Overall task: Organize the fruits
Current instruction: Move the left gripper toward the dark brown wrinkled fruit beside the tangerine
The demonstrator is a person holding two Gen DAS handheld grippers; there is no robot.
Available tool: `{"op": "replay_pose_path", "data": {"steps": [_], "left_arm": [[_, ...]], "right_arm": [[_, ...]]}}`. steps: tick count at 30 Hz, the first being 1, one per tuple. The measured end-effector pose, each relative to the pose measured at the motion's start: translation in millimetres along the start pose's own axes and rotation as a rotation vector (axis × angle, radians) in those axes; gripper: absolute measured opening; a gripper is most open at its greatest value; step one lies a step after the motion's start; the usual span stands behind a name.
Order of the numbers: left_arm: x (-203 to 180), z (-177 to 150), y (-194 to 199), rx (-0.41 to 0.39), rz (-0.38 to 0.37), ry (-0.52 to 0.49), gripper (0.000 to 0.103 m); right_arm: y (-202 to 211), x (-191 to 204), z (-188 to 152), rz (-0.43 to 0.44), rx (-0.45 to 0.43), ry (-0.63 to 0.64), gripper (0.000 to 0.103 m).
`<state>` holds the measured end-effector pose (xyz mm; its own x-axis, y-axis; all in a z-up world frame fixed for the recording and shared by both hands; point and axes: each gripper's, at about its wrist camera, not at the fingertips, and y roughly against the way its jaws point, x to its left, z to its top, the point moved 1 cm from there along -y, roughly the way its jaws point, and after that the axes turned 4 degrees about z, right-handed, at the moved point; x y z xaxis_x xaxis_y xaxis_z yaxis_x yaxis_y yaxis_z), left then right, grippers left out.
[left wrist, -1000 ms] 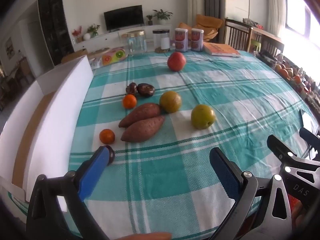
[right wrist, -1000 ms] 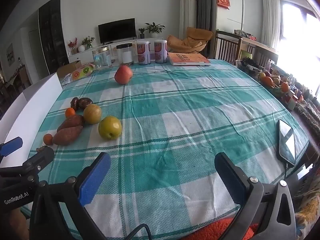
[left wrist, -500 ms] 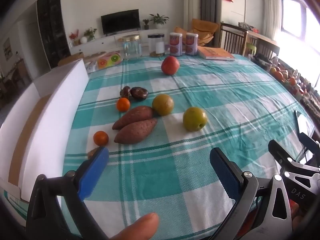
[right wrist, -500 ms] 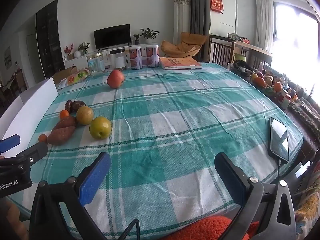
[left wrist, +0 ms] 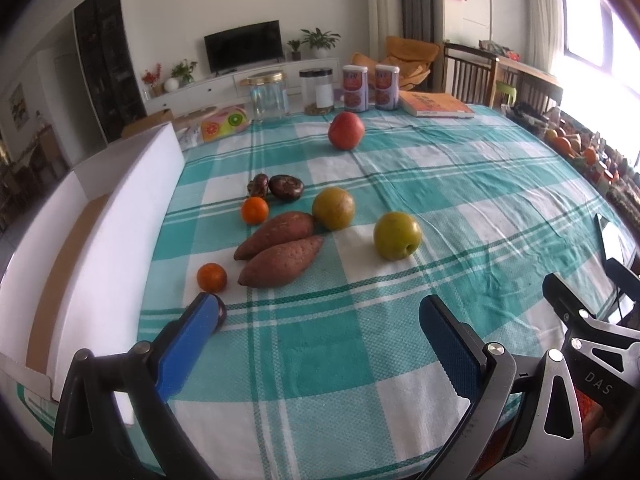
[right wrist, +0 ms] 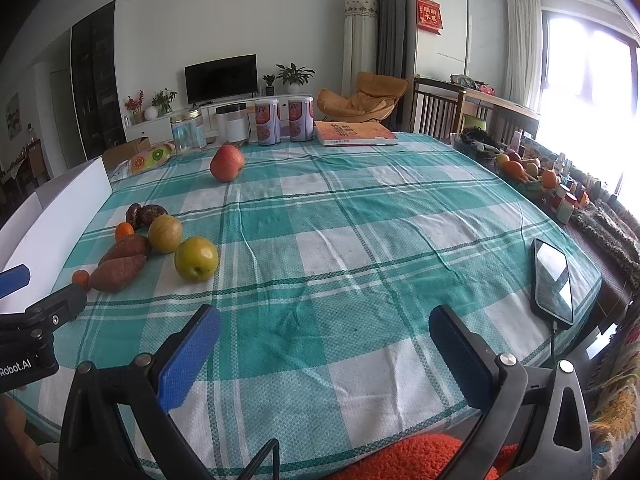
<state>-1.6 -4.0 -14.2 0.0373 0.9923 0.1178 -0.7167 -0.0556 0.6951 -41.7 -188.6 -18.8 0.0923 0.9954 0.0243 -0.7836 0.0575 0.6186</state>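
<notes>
We hold the left gripper (left wrist: 316, 320) above the near edge of the checked tablecloth (left wrist: 460, 184), jaws spread wide with nothing between them. The right gripper (right wrist: 324, 334) is likewise wide apart and empty, over bare cloth near the front edge.

Fruit cluster sits left of centre: two sweet potatoes (left wrist: 276, 248) lying side by side and touching, a small orange (left wrist: 211, 277) just beside their near end, another small orange (left wrist: 255, 210) at their far end, two dark fruits (left wrist: 276, 187) behind it. A brownish round fruit (left wrist: 333, 208) touches the farther potato; a green apple (left wrist: 397, 235) sits apart to the right. A red apple (left wrist: 346, 130) lies well behind.

A white box (left wrist: 100, 240) stands along the left table edge; a phone (right wrist: 554, 284) lies at right.
</notes>
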Motion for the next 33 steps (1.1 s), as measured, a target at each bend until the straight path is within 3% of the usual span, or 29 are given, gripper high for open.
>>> {"op": "replay_pose_path", "data": {"steps": [33], "left_arm": [[0.9, -8.1, -9.9, 0.048, -0.027, 0.036, 0.101]], "right_arm": [[-7.3, 2.9, -1.4, 0.009, 0.027, 0.013, 0.103]]}}
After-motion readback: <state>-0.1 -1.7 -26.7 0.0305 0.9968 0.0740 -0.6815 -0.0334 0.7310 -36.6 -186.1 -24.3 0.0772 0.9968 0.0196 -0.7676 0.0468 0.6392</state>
